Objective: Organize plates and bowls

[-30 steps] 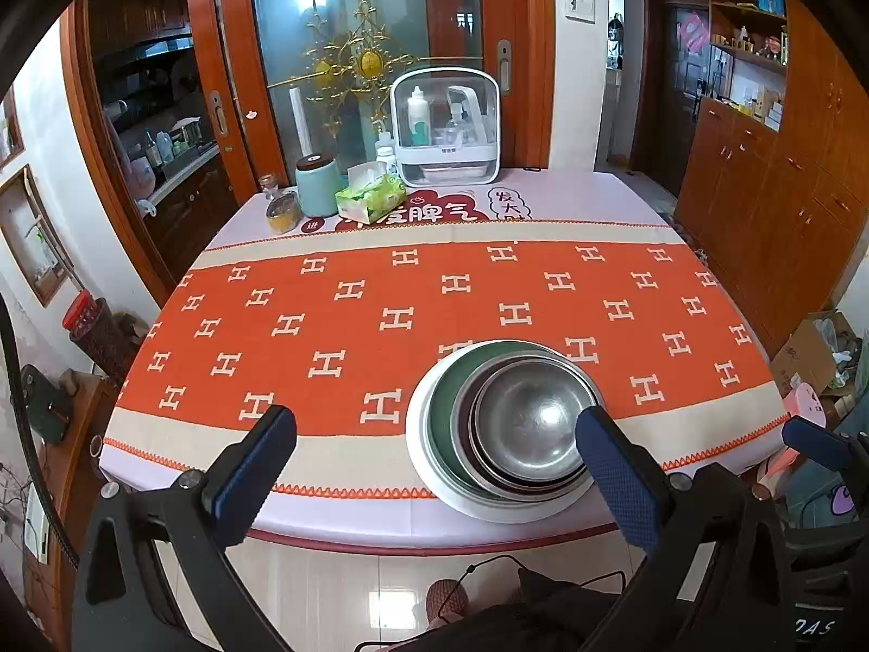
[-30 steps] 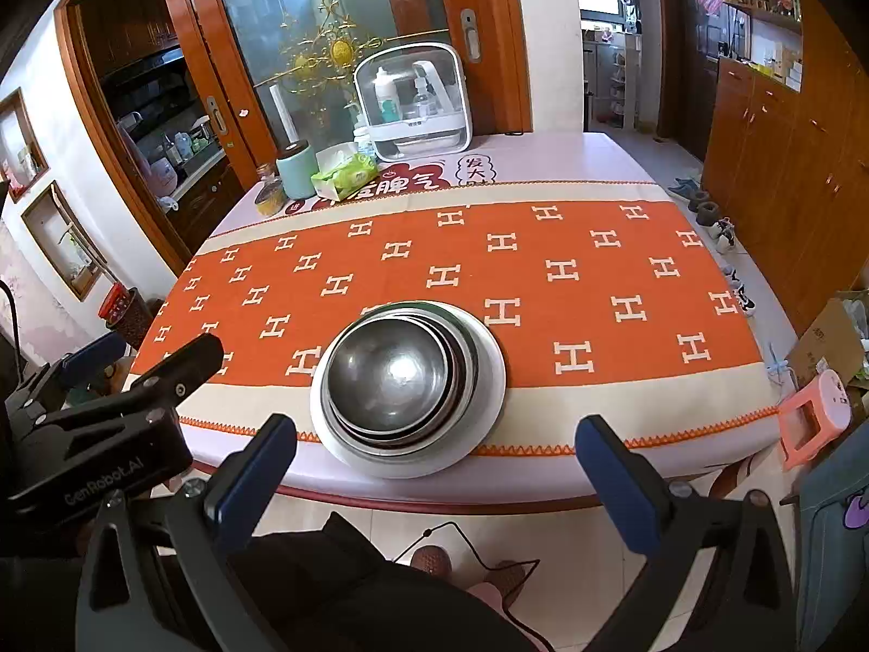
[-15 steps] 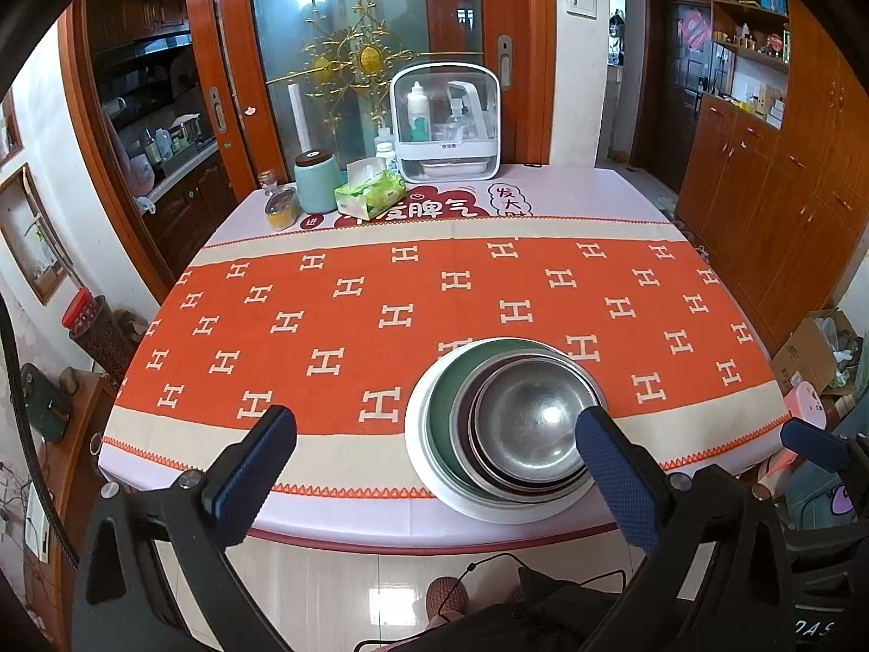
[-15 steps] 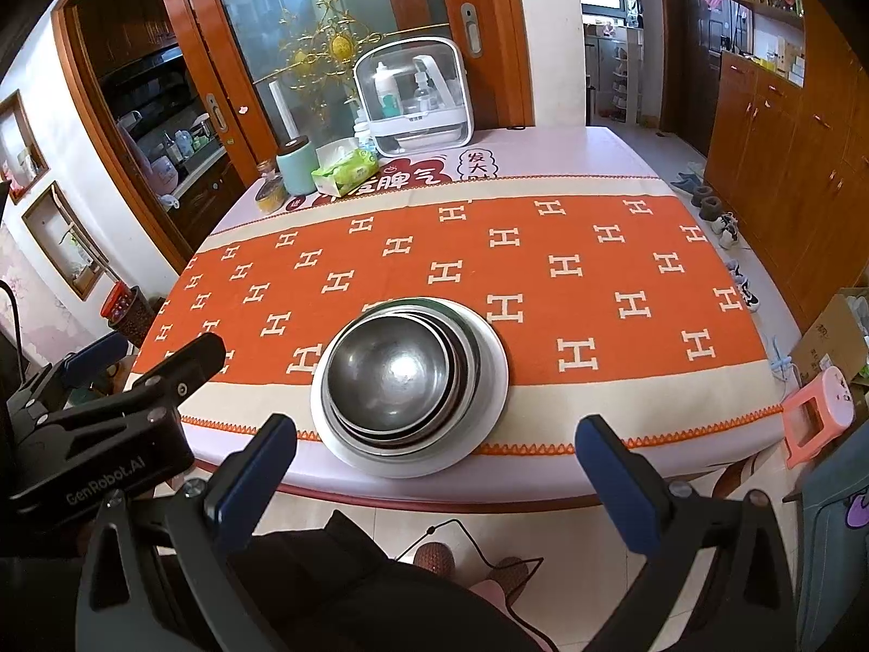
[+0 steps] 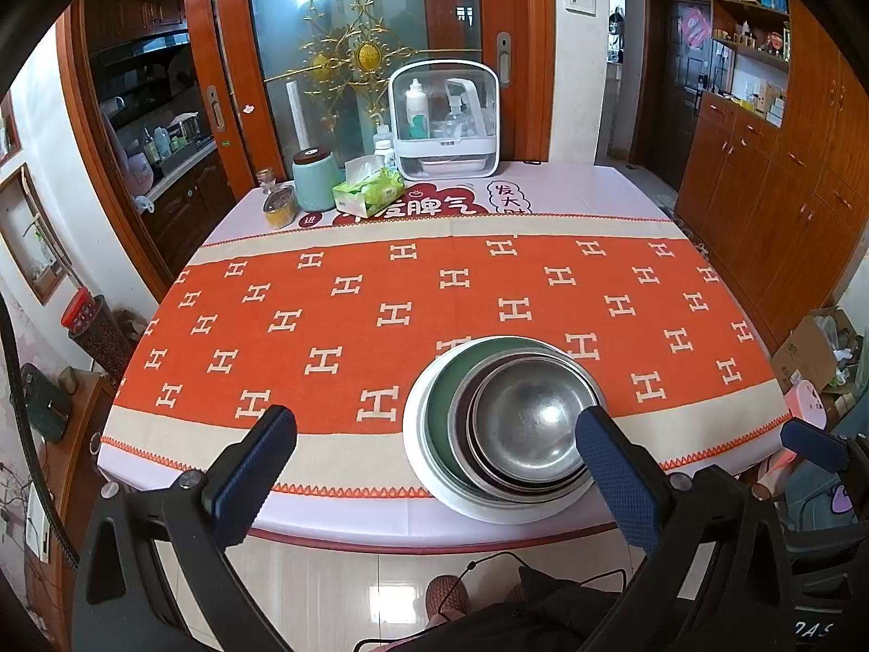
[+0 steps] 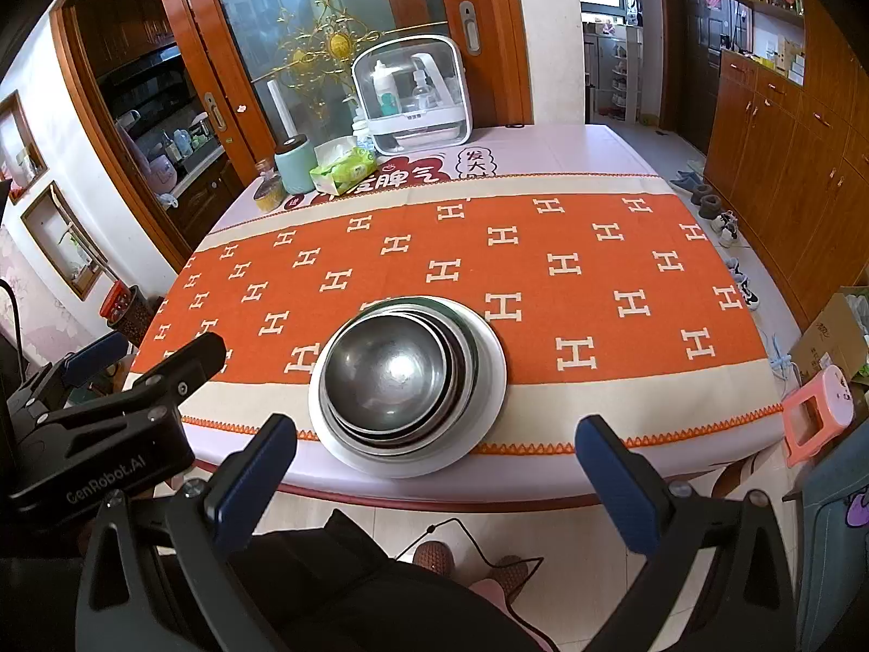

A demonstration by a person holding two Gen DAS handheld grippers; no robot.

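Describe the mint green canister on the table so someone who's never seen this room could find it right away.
Look along the table's far edge, by the glass door. Left of the tissue pack stands the mint green canister. Its dark round lid sets it apart from the small glass jar to its left.

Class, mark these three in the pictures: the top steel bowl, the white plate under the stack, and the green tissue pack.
top steel bowl [image 6: 394, 367], right wrist view, inner bottom.
white plate [image 6: 489, 380], right wrist view, bare right rim.
green tissue pack [image 5: 372, 195], left wrist view, front face.
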